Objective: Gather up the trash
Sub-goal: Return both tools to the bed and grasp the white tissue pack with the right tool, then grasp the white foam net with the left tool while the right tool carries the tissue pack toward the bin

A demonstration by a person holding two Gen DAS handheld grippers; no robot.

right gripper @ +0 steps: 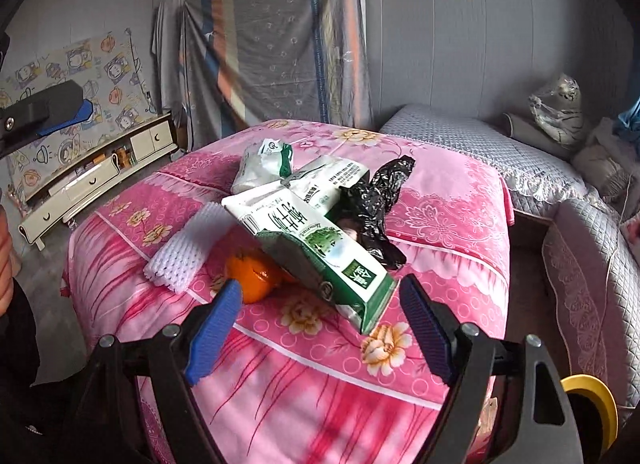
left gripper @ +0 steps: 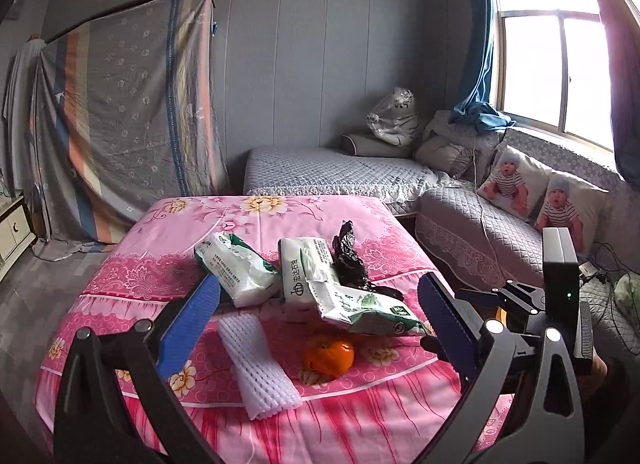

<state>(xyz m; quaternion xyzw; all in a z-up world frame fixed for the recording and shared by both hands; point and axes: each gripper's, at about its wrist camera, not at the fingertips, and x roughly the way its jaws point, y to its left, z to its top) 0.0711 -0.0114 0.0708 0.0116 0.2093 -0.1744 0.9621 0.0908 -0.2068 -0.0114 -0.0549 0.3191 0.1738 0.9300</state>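
A table under a pink floral cloth [left gripper: 384,396] carries a heap of trash. A flattened green-and-white carton [right gripper: 320,256] leans over an orange [right gripper: 252,276]. Beside them lie a white foam fruit net [right gripper: 188,248], a crumpled black plastic bag [right gripper: 376,204] and two white tissue packs [left gripper: 236,268] [left gripper: 304,268]. My left gripper [left gripper: 319,284] hovers open above the near side of the heap, holding nothing. My right gripper [right gripper: 320,288] is open just short of the carton's near end, and its pads touch nothing.
A grey quilted sofa [left gripper: 480,232] with baby-print pillows [left gripper: 516,184] wraps the far and right sides of the table. A low white cabinet [right gripper: 100,176] stands at the left wall. A wardrobe draped in striped cloth [left gripper: 128,116] stands behind.
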